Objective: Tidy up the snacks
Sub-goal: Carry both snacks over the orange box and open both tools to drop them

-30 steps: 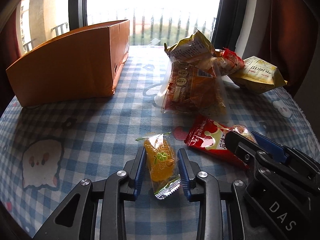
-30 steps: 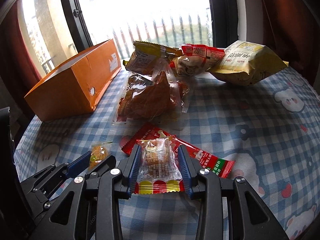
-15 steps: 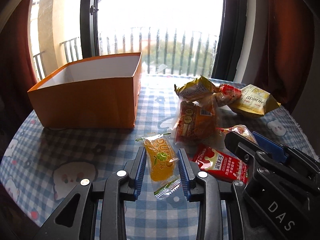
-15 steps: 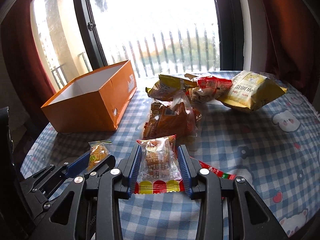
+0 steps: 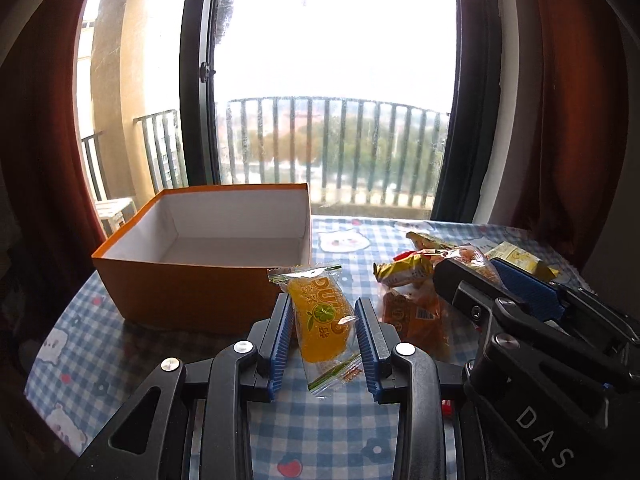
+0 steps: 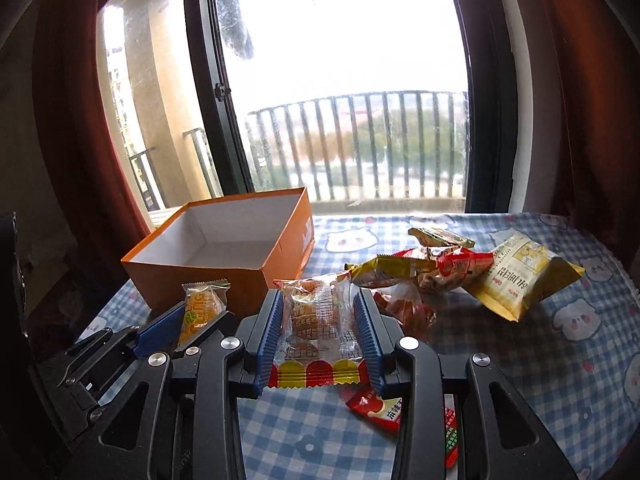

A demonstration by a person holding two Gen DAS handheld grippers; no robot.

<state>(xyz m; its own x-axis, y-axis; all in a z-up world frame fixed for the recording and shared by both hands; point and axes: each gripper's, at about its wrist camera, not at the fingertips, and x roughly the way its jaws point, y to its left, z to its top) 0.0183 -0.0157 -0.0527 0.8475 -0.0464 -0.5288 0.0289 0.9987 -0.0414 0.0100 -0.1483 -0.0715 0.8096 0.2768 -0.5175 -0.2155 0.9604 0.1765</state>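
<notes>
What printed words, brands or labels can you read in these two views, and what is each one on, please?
"DAS": white letters on the right gripper body, seen from the left wrist view.
"DU": partial, on the orange jelly packet held by the left gripper.
Yellow snack bag: script not legible.
Red packet: characters too small to read.
Cake packet in the right gripper: print blurred.

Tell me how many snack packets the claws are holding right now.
2. The orange jelly packet is pinched in the left claw, the clear-wrapped biscuit packet in the right claw. Both claws show fully, so none is hidden.
</notes>
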